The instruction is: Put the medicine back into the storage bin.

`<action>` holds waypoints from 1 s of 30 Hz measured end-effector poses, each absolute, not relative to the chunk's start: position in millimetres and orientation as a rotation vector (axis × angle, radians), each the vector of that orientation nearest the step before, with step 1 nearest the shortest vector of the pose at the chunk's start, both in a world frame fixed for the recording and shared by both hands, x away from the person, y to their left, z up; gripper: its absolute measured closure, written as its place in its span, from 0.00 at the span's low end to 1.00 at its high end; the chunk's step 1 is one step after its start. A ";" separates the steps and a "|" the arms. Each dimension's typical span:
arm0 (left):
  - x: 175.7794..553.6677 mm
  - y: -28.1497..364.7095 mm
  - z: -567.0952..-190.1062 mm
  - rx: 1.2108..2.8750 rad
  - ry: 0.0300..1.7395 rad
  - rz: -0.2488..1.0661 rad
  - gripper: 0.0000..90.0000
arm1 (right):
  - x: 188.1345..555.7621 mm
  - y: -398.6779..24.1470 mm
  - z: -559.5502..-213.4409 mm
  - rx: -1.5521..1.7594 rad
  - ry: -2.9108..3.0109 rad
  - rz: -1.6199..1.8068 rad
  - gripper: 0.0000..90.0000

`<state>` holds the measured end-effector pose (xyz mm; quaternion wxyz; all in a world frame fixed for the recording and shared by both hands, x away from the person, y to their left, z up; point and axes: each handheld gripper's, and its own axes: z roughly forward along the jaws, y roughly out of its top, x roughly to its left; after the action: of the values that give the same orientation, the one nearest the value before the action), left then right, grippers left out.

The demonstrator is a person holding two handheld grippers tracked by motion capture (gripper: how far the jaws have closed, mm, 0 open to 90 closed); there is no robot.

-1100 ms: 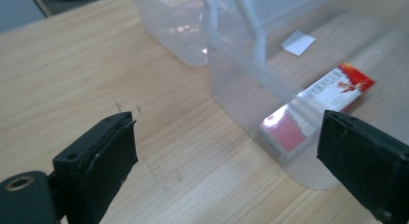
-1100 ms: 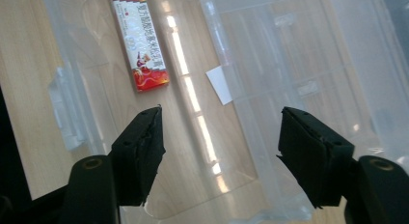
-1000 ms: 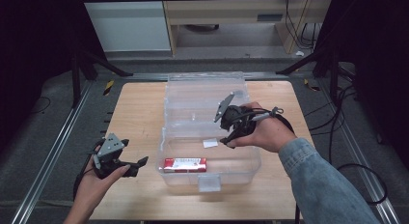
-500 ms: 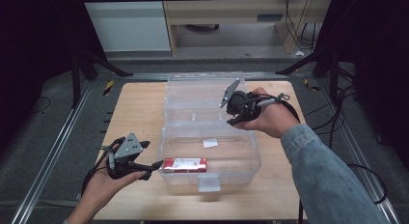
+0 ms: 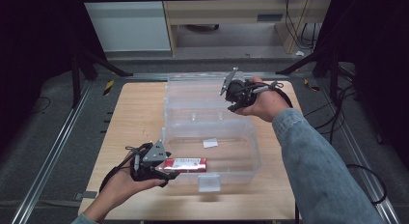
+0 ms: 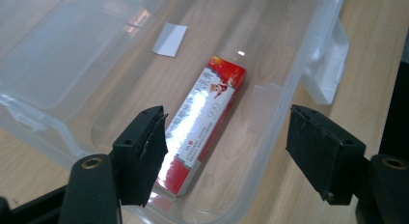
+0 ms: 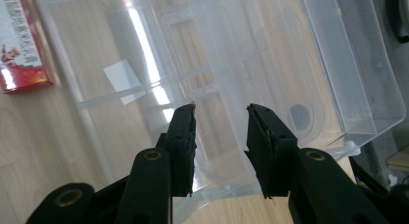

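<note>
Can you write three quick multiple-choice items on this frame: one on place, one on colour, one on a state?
1. Where does the red box lie?
A. On the bare table beside the tub
B. Inside the clear plastic tub, on its floor
C. On the opened lid

2. What colour is the small paper slip in the tub?
A. White
B. Yellow
C. Blue

3. How does the left gripper stand?
A. Clamped on the red box
B. Clamped on the tub's latch
C. Jaws apart, nothing pressed between them

Answers:
1 B: the left gripper view shows the box flat on the tub's floor, inside its walls.
2 A: the slip reads white in the high view and both gripper views.
3 C: in the left gripper view the two black jaws stand apart above the tub's near corner, with the box below them and untouched.
</note>
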<state>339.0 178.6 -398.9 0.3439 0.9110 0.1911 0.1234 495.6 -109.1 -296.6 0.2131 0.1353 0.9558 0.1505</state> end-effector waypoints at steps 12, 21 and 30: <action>342.9 175.7 -411.5 2.427 0.495 0.259 0.42 | 534.8 -111.1 -316.9 0.382 2.716 0.369 0.71; 347.5 167.7 -416.2 2.493 0.452 0.203 0.58 | 539.0 -109.1 -318.7 0.338 2.774 0.352 0.80; 342.9 164.9 -420.8 2.496 0.420 0.185 0.81 | 537.6 -103.6 -319.9 0.308 2.789 0.306 0.86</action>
<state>342.9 164.9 -420.8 0.2973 0.9391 0.1580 0.0697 537.6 -103.6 -319.9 0.1589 0.1078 0.9755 0.1071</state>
